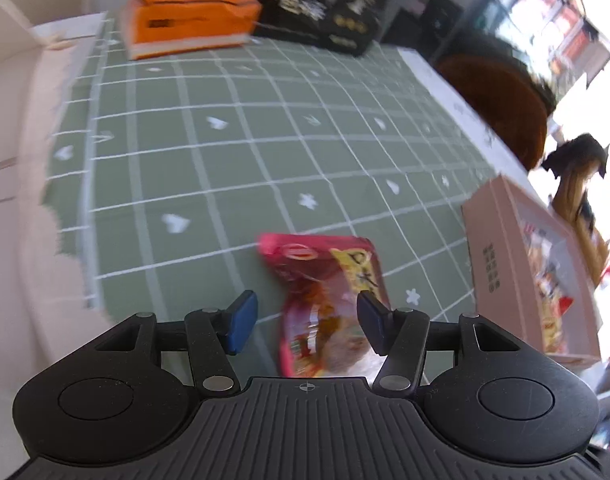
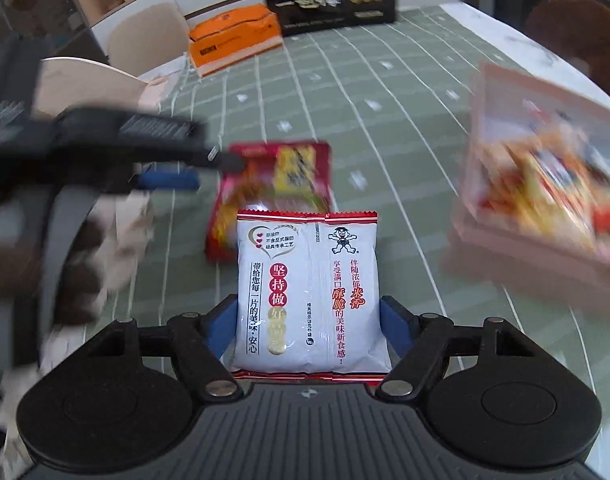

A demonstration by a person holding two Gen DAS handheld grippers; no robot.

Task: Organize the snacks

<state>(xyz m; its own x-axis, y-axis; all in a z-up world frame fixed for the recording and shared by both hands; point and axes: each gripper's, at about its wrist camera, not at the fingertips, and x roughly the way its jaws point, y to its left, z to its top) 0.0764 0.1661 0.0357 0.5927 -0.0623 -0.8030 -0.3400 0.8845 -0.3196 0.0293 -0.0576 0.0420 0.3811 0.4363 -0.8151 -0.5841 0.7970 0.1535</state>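
A red snack packet (image 1: 329, 304) lies on the green checked tablecloth (image 1: 233, 152). My left gripper (image 1: 305, 322) is open just above its near end, fingers either side, not touching. In the right wrist view my right gripper (image 2: 309, 322) is shut on a white rice-cracker packet (image 2: 307, 292), held above the cloth. The red packet (image 2: 273, 188) lies beyond it, and the left gripper (image 2: 177, 172) shows blurred at the left. A pink cardboard box (image 1: 521, 268) holding several snack packets stands to the right; it also shows in the right wrist view (image 2: 541, 188).
An orange box (image 1: 189, 12) and a black printed bag (image 1: 325, 4) stand at the table's far end. A brown chair back (image 1: 501, 104) is past the right edge. A pale chair (image 2: 145, 40) stands at the far left.
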